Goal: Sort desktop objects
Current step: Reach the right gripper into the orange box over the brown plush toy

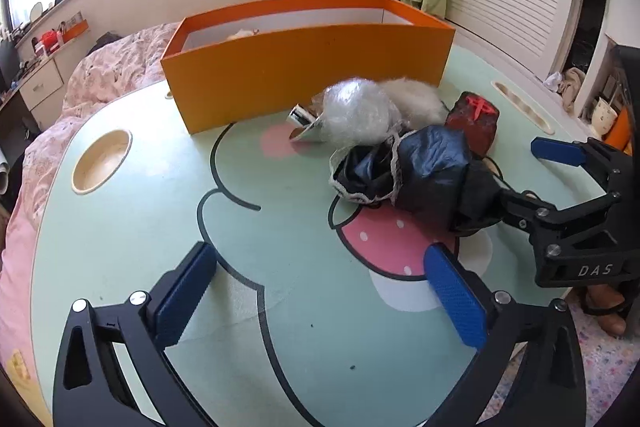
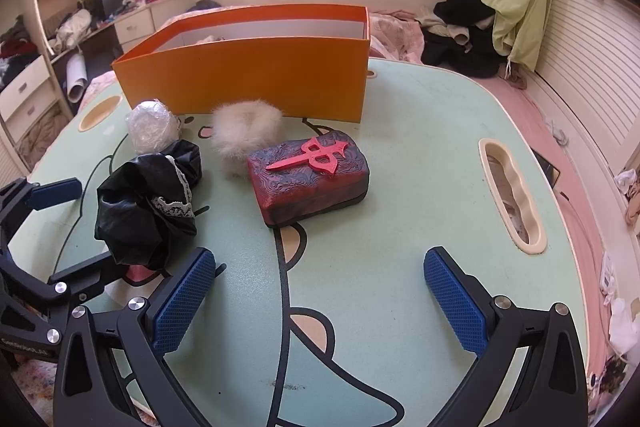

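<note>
On the mint table lie a black lace-trimmed cloth, a red-black block with a red emblem, a white fluffy ring, and a clear plastic wad over a small silvery item. The orange box stands behind them. My left gripper is open and empty, short of the cloth. My right gripper is open and empty, in front of the block.
The table has a round cup recess at the left and a slot handle at the right. A pink bed lies behind, with clothes piled by the wall.
</note>
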`<control>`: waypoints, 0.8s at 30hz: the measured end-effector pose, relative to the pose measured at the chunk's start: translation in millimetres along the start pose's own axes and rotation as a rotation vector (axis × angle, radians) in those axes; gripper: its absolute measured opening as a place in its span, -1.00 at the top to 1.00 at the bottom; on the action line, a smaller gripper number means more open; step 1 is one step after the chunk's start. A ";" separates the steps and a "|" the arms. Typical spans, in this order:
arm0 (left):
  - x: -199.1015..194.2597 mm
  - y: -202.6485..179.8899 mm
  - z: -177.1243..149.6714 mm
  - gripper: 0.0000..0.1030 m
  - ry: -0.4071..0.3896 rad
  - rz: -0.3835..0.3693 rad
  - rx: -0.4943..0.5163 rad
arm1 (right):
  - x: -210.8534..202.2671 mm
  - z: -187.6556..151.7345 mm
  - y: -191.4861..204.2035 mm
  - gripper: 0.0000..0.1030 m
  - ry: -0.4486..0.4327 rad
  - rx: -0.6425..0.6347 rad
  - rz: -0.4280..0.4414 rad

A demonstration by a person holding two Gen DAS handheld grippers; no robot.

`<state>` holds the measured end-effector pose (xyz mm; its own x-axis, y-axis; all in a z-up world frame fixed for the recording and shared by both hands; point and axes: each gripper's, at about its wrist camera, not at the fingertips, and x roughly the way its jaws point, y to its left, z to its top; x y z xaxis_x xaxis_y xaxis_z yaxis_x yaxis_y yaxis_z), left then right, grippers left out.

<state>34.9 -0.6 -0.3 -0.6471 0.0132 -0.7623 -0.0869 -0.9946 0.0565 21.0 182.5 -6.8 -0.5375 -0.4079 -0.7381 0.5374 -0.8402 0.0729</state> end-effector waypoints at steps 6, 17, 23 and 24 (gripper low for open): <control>0.7 -2.2 -1.3 -0.99 -0.014 -0.002 0.004 | -1.7 1.9 1.3 -1.00 0.002 -0.003 0.002; 1.2 -2.2 -1.2 -0.99 -0.020 -0.009 0.004 | -66.4 55.5 17.4 -0.78 -0.187 -0.199 0.004; 1.3 -2.8 -2.1 -0.99 -0.022 -0.009 0.005 | -16.0 168.1 28.0 -0.14 0.052 -0.337 0.053; 1.5 -2.8 -2.0 -0.99 -0.022 -0.008 0.005 | 0.2 182.0 32.5 -0.12 0.105 -0.343 0.059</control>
<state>35.7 2.0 -2.9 -0.6629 0.0240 -0.7483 -0.0962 -0.9939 0.0533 -80.0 90.0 117.5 -0.4391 -0.3984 -0.8053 0.7618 -0.6402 -0.0987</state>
